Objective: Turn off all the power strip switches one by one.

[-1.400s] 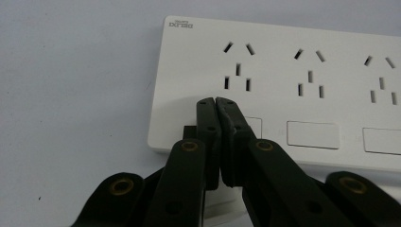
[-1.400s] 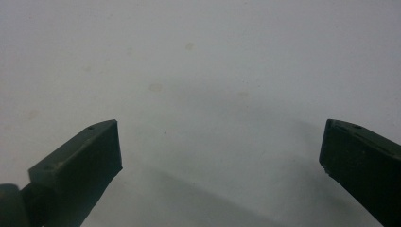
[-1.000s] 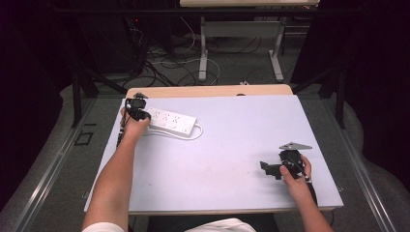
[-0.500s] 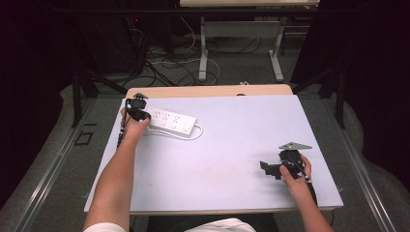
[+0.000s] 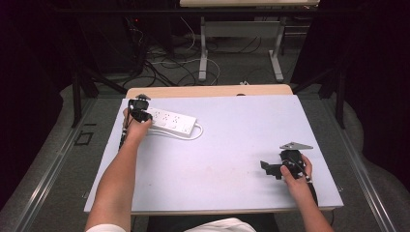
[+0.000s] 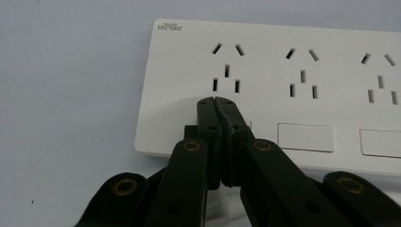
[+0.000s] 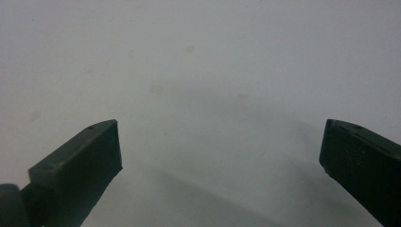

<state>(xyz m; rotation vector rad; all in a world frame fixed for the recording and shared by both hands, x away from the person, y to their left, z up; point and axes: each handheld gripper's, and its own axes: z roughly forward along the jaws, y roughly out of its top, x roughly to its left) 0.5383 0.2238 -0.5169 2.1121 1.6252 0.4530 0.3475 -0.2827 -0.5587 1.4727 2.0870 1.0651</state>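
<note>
Power strip (image 5: 171,122) — white cable (image 5: 193,136) looped beside.

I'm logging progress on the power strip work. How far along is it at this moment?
Done: the left claw is shut and set on the power strip, its tips over the first switch beside the end socket.
In hand: it appears to be pressing that switch.
Left: two more switches look untouched. The right claw is open over the bare table.
</note>
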